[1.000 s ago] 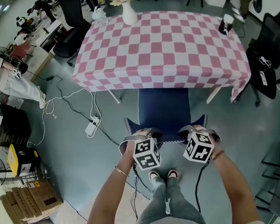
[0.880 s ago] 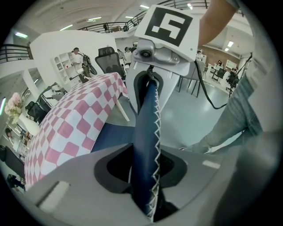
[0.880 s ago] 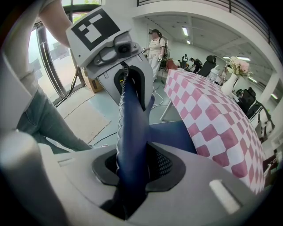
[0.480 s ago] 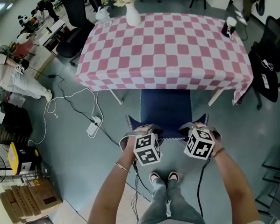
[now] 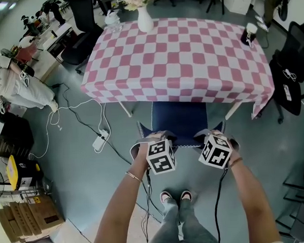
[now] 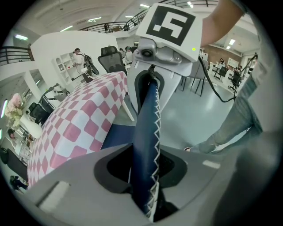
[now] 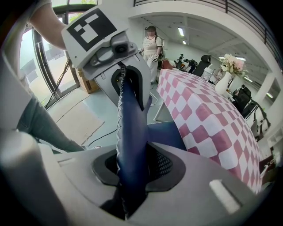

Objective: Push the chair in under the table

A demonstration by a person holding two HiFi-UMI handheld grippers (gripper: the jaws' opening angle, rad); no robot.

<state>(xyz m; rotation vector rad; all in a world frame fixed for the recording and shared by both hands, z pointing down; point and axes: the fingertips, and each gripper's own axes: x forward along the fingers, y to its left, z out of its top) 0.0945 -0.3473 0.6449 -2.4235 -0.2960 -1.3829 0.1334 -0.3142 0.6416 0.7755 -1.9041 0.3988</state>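
A dark blue chair (image 5: 178, 119) with white zigzag stitching stands at the near side of a table under a pink and white checked cloth (image 5: 176, 53); the front of its seat lies beneath the cloth's edge. My left gripper (image 5: 154, 141) is shut on the left end of the chair's backrest (image 6: 146, 145). My right gripper (image 5: 210, 137) is shut on the right end of the backrest (image 7: 130, 141). In each gripper view the other gripper shows clamped farther along the same blue edge. The jaws themselves are hidden under the marker cubes in the head view.
A white vase with flowers (image 5: 144, 14) and a small cup (image 5: 248, 31) stand on the table. A power strip with cables (image 5: 99, 141) lies on the floor at the left. Black office chairs (image 5: 291, 65) stand at the right, cardboard boxes (image 5: 27, 219) at lower left. A person (image 5: 13, 87) is at far left.
Both grippers and the chair have moved toward the table; more of the seat now lies under the cloth's edge. My feet have stepped forward too.
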